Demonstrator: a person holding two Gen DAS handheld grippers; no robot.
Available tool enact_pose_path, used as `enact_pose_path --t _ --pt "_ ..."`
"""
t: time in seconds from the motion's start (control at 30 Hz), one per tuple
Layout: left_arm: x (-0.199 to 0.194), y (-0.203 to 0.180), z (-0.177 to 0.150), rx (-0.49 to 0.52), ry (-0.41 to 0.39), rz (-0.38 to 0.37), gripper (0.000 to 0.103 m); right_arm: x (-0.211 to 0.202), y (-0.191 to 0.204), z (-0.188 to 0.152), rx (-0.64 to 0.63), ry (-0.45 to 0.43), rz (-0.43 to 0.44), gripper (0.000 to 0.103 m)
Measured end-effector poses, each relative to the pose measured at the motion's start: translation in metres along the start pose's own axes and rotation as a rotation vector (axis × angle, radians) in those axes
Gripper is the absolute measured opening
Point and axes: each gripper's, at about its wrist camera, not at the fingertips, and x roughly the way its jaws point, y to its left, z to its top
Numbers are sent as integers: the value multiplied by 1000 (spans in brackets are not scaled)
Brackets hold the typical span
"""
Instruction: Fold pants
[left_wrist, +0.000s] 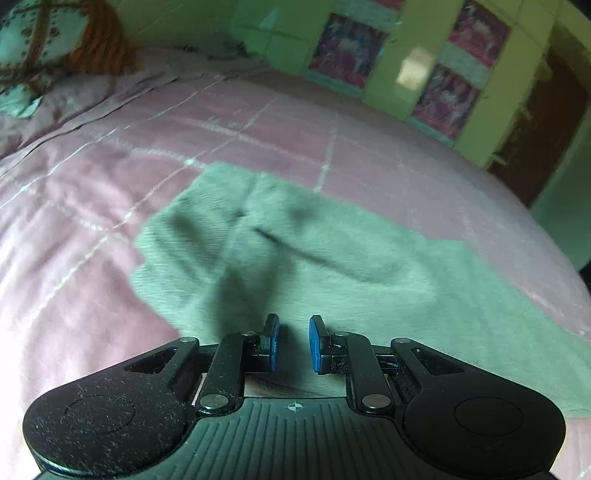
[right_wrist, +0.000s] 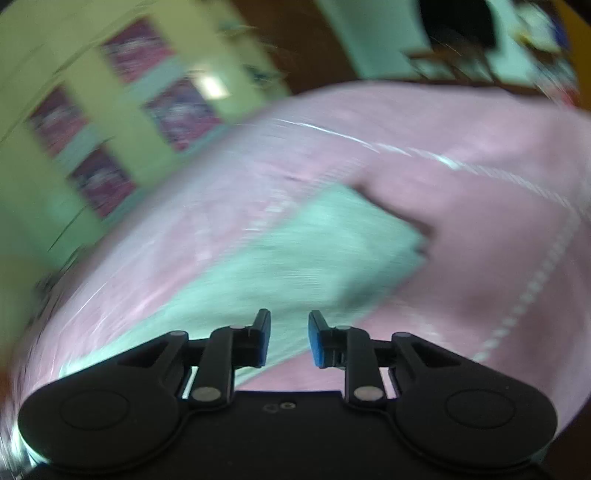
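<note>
Operator: Status of left gripper (left_wrist: 293, 339)?

Checker: Clenched down to a narrow gap between the blue pads (left_wrist: 274, 341). Nothing between them. Hovering over the near part of the mint-green soft fabric pants (left_wrist: 332, 266), not touching.

Operator: Location of pants?

Checker: Spread flat on the pink quilted bedspread with white stitched lines (left_wrist: 92, 206). Runs from lower right up toward the centre of the left wrist view. Creased and rumpled at the far end, smoother near the gripper.

Operator: Status of right gripper (right_wrist: 289, 338)?

Checker: Released. Blue pads apart, gap empty. Positioned above the near edge of the same pants (right_wrist: 325, 251). Heavy blur in the right wrist view; contact with cloth not discernible, none apparent.

Operator: Shape of pants in the right wrist view?

Checker: A long green band on the bedspread (right_wrist: 480, 221), ending in a squared corner at the far right end. Finer detail lost to blur.

Operator: Surroundings?

Checker: Teal patterned pillow (left_wrist: 26, 48) at the far left of the bed. Yellow-green cabinet with pink-purple panels (left_wrist: 388, 85) beyond the far edge of the bed.
</note>
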Motion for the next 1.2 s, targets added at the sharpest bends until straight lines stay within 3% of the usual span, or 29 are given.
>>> enact_pose_path --t 0.07,0.13,0.17,0.23,0.33,0.73,0.87,1.07,1.2 --pt "-9 -14 -3 25 -31 -34 16 0 27 -8 -57 7 79 19" --pt "-14 -23 -8 -3 -22 -84 16 15 63 -23 -137 81 134 22" --pt "-17 -27 -13 -10 -16 -97 16 24 76 -31 -115 141 183 26" --pt "-19 -31 -23 -10 8 -75 16 41 96 -51 -28 258 308 25" --pt "-25 -29 -29 -28 -15 -63 16 57 113 -72 14 335 352 27" --pt "-17 -38 -34 42 1 -4 16 98 109 -92 223 437 358 22" --pt "-17 -38 -35 47 0 -1 16 94 120 -93 167 393 360 5" --pt "-14 -38 -35 47 2 3 16 76 122 -86 104 363 375 4" --pt "-13 -38 -35 45 2 3 16 94 116 -95 88 417 303 3"
